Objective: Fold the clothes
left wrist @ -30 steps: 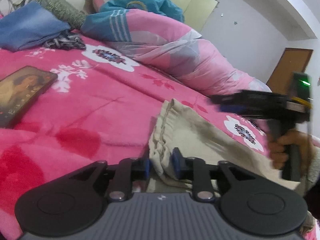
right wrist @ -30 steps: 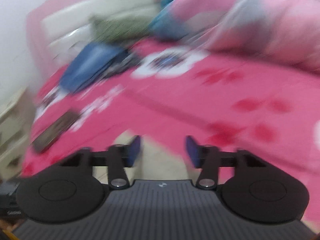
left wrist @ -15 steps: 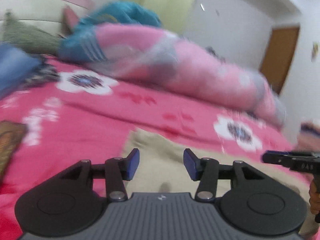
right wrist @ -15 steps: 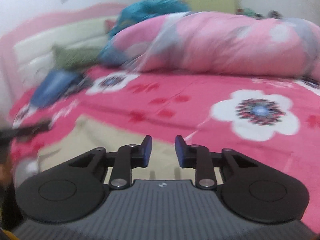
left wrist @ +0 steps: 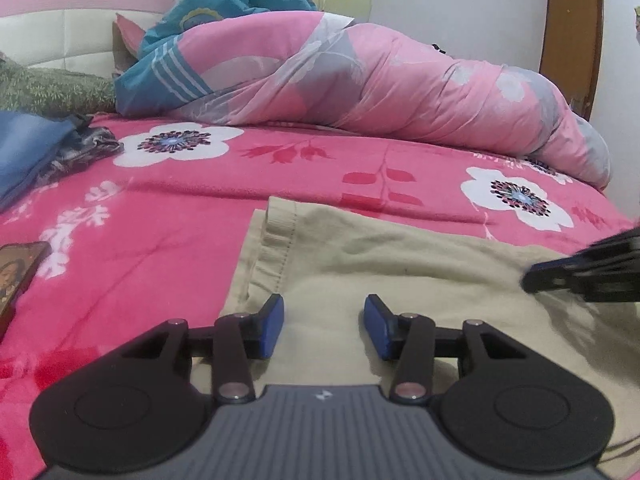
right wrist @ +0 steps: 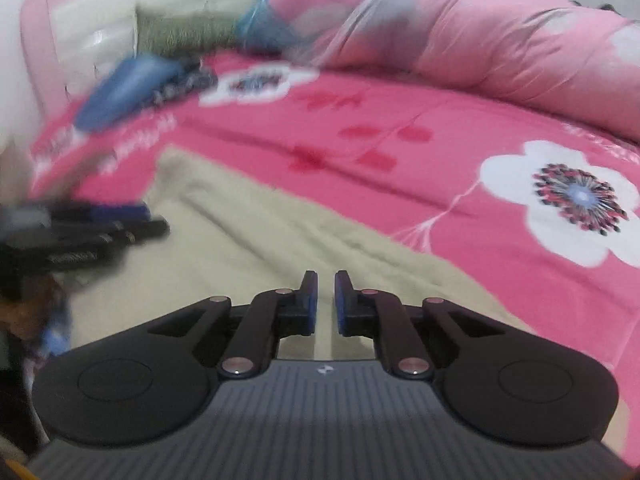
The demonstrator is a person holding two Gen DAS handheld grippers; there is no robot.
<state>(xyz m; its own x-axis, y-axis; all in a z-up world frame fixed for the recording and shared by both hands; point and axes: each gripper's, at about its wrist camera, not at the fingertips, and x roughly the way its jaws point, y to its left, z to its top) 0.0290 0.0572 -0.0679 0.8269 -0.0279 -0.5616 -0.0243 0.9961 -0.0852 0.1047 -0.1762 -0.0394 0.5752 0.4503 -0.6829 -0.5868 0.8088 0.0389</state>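
A beige garment [left wrist: 360,256] lies spread flat on the pink flowered bedspread [left wrist: 160,216], its stitched hem at the far left corner. My left gripper [left wrist: 324,326] hovers low over the garment's near left part, open, with nothing between its blue pads. At the right edge of that view my right gripper [left wrist: 580,276] shows as a dark blur above the cloth. In the right wrist view my right gripper [right wrist: 326,300] is over the beige garment [right wrist: 248,232], its jaws drawn almost together with only a thin slit and no cloth seen between. The left gripper [right wrist: 100,224] is blurred at left.
A rolled pink duvet [left wrist: 380,80] with a teal cover lies along the far side of the bed. Folded blue jeans [left wrist: 24,148] and a dark patterned cloth sit at the left, with a framed picture [left wrist: 16,276] nearer. A brown door [left wrist: 572,28] stands at the back right.
My left gripper let go of the bunched hem and opened wide; the garment now lies flat. My right gripper swung over the cloth and its jaws narrowed from open to nearly together.
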